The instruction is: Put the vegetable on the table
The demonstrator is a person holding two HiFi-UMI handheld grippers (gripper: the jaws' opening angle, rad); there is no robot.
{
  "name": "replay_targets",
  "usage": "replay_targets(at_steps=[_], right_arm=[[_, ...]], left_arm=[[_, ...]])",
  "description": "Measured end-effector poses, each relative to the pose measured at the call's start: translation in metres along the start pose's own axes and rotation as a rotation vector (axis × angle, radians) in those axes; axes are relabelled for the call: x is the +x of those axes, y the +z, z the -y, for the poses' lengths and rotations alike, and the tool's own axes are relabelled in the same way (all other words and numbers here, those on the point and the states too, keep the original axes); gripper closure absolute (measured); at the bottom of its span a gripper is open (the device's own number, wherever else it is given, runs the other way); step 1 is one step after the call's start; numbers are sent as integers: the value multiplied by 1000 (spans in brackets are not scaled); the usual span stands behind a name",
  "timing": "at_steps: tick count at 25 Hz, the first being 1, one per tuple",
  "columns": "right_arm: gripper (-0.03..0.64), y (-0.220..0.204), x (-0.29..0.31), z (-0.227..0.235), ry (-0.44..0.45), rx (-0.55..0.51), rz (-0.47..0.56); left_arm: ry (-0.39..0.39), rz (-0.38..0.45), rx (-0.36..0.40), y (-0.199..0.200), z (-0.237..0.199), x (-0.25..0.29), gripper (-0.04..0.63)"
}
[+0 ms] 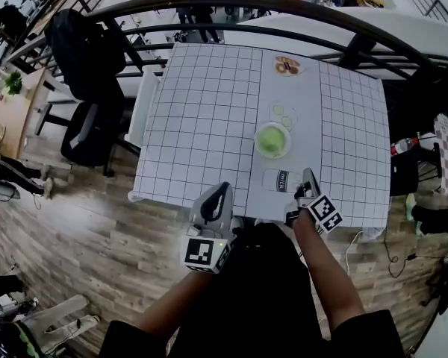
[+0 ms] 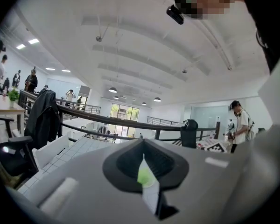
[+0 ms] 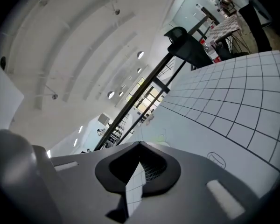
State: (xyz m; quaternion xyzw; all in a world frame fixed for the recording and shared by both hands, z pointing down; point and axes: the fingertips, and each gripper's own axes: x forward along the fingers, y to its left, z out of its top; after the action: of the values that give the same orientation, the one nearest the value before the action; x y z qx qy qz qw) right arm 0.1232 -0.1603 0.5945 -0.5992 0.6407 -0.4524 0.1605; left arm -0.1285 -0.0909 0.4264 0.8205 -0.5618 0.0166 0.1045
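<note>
A green bowl (image 1: pixel 272 140) with pale green contents stands on the white gridded table (image 1: pixel 201 125), right of middle. Two pale cucumber slices (image 1: pixel 282 114) lie on the cloth just behind it. In front of the bowl a white labelled cup (image 1: pixel 280 180) rests near the front edge. My right gripper (image 1: pixel 308 176) sits right beside that cup, jaws shut with nothing between them (image 3: pixel 140 147). At the table's front edge, left of the cup, my left gripper (image 1: pixel 221 191) is tilted upward. Its jaws (image 2: pixel 143 143) meet, leaving only a thin slit.
A small plate (image 1: pixel 287 66) with brown pieces sits at the far edge. A dark curved railing (image 1: pixel 231 4) runs behind the table. A black office chair (image 1: pixel 89 66) with a jacket stands at the left. People stand in the background. Wooden floor lies around me.
</note>
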Motion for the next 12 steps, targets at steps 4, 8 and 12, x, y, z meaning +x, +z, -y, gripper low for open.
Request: replay_targets(at_steps=[4, 8, 12], right_arm=[[620, 9, -25, -56, 81, -104, 23], [618, 13, -55, -102, 137, -301, 40], [618, 11, -81, -133, 157, -514, 27]], left_arm=[[-40, 13, 42, 3, 10, -4, 586], [-74, 16, 18, 2, 17, -4, 586], [-58, 43, 11, 7, 19, -2, 587]])
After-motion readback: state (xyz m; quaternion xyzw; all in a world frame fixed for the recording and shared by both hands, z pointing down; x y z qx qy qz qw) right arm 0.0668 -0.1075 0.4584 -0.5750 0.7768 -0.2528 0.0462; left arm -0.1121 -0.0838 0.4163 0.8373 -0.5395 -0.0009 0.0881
